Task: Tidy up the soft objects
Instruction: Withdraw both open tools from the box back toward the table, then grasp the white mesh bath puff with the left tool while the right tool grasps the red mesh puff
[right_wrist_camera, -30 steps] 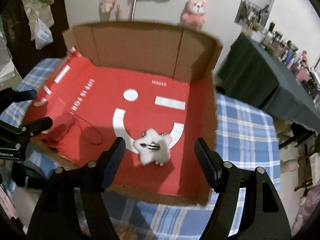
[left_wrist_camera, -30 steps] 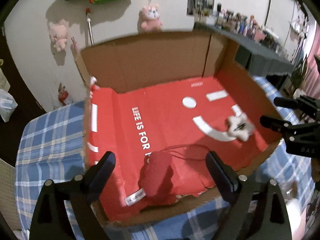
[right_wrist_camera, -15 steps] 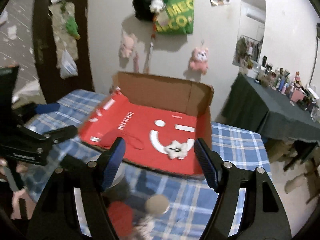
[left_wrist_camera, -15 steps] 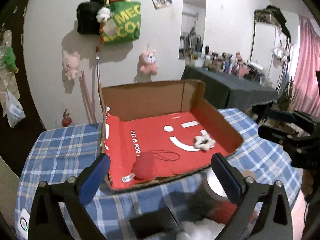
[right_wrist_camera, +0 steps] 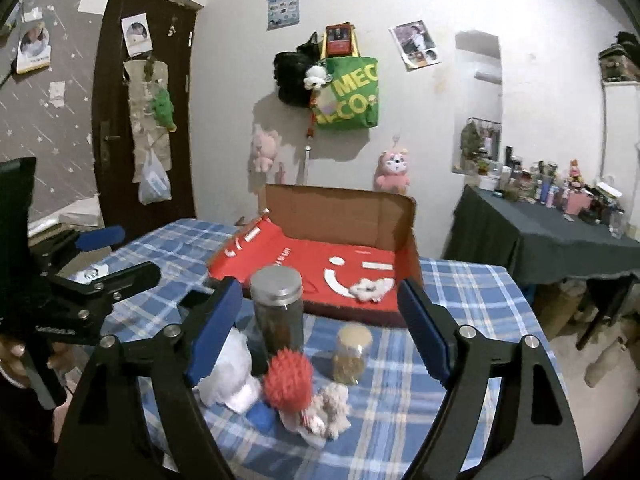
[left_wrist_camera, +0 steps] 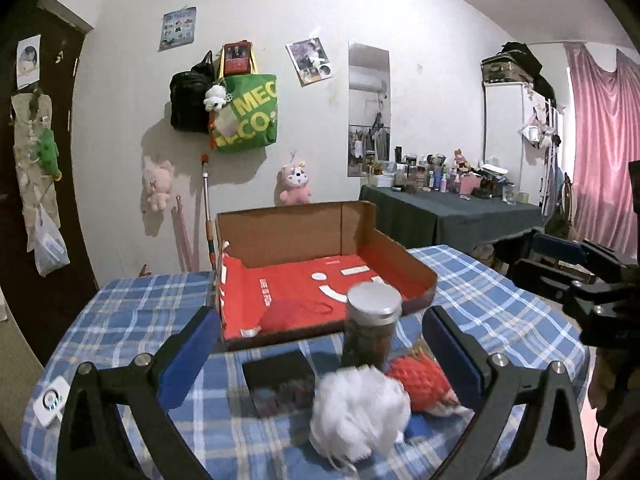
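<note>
Hovering above the near edge of the tabletop [left_wrist_camera: 132, 300], the left tongs [left_wrist_camera: 320, 354] stand wide and hold nothing; a white pom-pom [left_wrist_camera: 360, 408] lies between their fingers, untouched, with a red spiky ball [left_wrist_camera: 420, 380] just beside it. The right tongs [right_wrist_camera: 320, 328], whose jaws have just been opening, are also wide and empty, with the red spiky ball and a small fluffy toy [right_wrist_camera: 332, 404] below them. Beyond both tongs stand a metal-lidded jar [right_wrist_camera: 278, 308] and a smaller jar [right_wrist_camera: 352, 354]. Farther off, the cardboard box [left_wrist_camera: 304, 236] holds a red pouch [left_wrist_camera: 288, 314] and a white plush [right_wrist_camera: 370, 289].
</note>
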{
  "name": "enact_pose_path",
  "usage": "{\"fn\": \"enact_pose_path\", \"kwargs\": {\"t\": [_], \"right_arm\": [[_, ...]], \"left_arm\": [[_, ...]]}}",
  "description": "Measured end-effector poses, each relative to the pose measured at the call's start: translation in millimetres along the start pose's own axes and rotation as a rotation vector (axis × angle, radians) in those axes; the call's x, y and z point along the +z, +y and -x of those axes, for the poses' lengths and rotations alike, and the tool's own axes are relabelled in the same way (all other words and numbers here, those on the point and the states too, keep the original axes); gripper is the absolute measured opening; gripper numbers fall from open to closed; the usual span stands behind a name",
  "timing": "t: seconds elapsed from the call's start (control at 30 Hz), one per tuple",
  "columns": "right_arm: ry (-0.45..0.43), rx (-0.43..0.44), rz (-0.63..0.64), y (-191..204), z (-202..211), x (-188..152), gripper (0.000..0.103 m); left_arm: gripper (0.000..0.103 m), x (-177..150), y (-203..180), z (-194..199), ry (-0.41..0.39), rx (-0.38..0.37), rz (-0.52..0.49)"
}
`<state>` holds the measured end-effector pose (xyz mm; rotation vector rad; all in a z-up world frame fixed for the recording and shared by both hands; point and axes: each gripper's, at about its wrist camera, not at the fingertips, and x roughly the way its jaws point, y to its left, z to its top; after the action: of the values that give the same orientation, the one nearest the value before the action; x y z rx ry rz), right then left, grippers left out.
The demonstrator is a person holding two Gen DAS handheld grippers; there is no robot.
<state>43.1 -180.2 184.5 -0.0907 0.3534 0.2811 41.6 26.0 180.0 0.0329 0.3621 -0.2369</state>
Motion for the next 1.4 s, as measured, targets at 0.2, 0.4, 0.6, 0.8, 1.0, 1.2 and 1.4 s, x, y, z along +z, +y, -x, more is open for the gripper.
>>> {"fn": "enact_pose_path", "kwargs": {"t": [0.2,0.4,0.6,0.8,1.0,1.2,1.4], "right_arm": [[0.001,-0.067,-0.025,2,3,-42,0.088],[0.091,-0.066,-0.071,-3,-18,-84,0.088],[0.182,-0.048,-0.114,-10,-40,-109,0.088],[0.213,-0.037,-0.122,-15,-51,-115,0.088],[0.236,-0.016,-0.146,-21,-59,-117,0.088],[0.228,0.028,-0.164,-23,-64,-110,0.088],[0.225,0.106,-0.16,-22,-75,-99,0.088]], "left_arm": [[0.103,-39,-8,-2,0.015,-0.001,0.024],[0.103,-76,-16,-20,0.088,-0.009,0.023],[0.103,-102,-21,-36,0.162,-0.027,0.03],[0.103,-109,-20,-45,0.188,-0.036,0.034],[0.103,-107,-19,-53,0.205,-0.044,0.036],[0.103,-102,-17,-58,0.204,-0.045,0.044],[0.103,-98,-15,-67,0.218,-0.068,0.049]]}}
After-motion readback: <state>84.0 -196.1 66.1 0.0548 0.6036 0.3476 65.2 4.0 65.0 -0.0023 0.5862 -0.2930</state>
